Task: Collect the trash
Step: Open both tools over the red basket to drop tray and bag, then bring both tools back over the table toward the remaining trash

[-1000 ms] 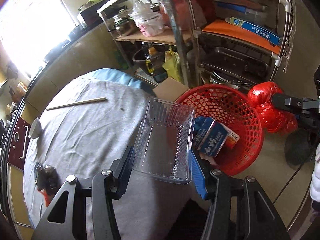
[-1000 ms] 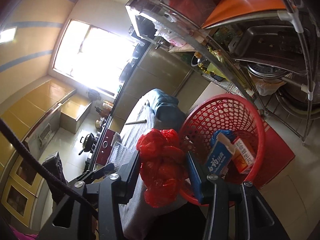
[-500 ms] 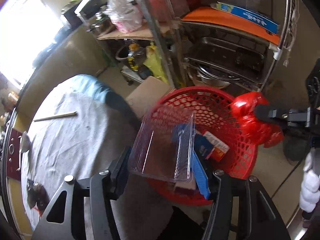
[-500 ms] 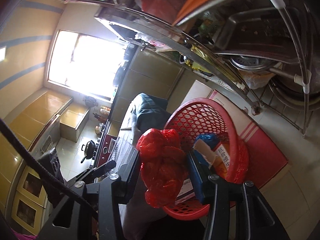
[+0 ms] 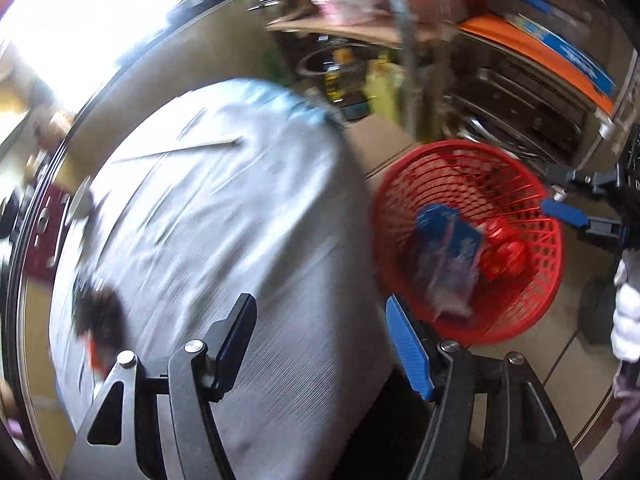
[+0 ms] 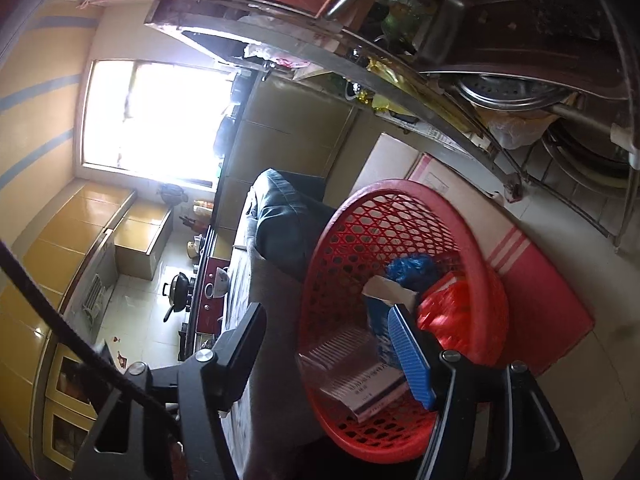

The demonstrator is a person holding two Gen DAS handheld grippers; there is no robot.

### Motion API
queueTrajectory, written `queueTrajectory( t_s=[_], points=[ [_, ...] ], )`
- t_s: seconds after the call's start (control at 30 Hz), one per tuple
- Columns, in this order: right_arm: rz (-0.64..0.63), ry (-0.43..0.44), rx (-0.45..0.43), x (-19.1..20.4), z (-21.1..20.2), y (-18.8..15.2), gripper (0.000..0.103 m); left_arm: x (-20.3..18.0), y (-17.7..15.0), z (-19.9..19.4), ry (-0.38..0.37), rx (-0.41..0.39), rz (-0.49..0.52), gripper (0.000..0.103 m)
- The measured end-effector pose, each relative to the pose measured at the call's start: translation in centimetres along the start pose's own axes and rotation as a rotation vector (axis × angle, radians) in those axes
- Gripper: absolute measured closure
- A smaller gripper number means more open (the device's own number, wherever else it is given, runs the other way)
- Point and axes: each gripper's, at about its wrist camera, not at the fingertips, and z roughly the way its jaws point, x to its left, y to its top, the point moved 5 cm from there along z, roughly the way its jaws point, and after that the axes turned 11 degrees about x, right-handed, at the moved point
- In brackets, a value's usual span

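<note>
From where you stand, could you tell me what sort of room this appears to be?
It looks like a home kitchen. A stove top with a black wok runs under the window, a metal rack holds steel trays and pans, and a cloth-covered table stands beside a red basket of trash.

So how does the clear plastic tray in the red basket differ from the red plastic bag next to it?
The clear plastic tray is see-through, stiff and boxy with ribbed walls; the red plastic bag is opaque, soft and crumpled. The tray lies toward the basket's near side, the bag against its right wall. Both sit loose inside the red basket, with no hand-held gripper touching them.
</note>
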Motion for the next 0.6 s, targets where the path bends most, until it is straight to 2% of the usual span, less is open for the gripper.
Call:
queueTrajectory(
  t_s=[0.13,0.33,0.43,0.6],
  points=[
    [-0.044,0.033,-0.022,2.8,0.5,-0.9,0.035,4.0,-4.5,-1.7,0.024,-0.011,-0.067,0.035],
    [-0.241,-0.009,-0.044,10.7,0.2,-4.6,0.035,9.9,-10.2,-6.4,0.091,-0.144,-0.163,0.035],
    [-0.367,-0.085,-0.06,15.5,-0.1,-5.9,0.035,13.6,-12.8,-8.2,0.109,-0.213,-0.24,0.034],
    [-0.664,-0.231,-0.134,26.7,-0.4,-8.5,0.035,20.9,-18.1,-9.8,0.121,-0.284,-0.421,0.031]
  ],
)
